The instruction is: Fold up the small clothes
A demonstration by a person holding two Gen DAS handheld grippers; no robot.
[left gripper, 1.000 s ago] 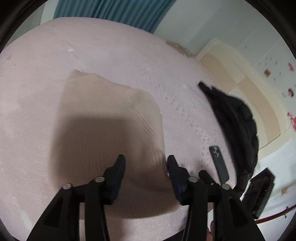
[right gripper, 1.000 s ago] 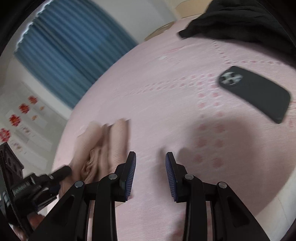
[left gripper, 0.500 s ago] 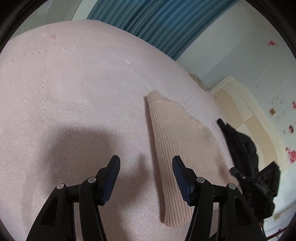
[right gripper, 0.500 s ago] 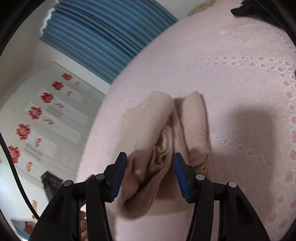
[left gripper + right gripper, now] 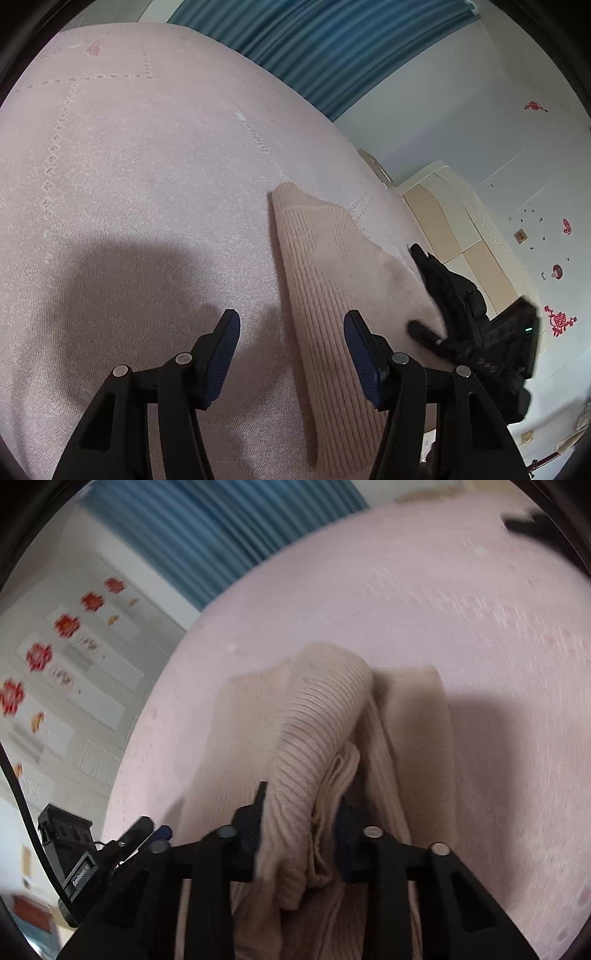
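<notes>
A beige ribbed knit garment (image 5: 332, 295) lies on the pink bedspread (image 5: 129, 184). In the left wrist view its folded long edge runs just inside my right finger. My left gripper (image 5: 291, 350) is open and empty, low over the bedspread at that edge. In the right wrist view the garment (image 5: 325, 720) is bunched into rolls and folds. My right gripper (image 5: 299, 834) straddles a thick fold of it between its jaws, which stand apart with the cloth filling the gap. The right gripper also shows at the garment's far side in the left wrist view (image 5: 424, 332).
A black jacket (image 5: 454, 291) lies on the bed beyond the garment, at the right. Blue curtains (image 5: 325, 48) hang behind the bed. A wall with red paper decorations (image 5: 66, 624) is at the left in the right wrist view.
My right gripper has moved forward onto the bunched garment, and a fold now sits between its fingers. My left gripper has swung left to the garment's edge and opened wider.
</notes>
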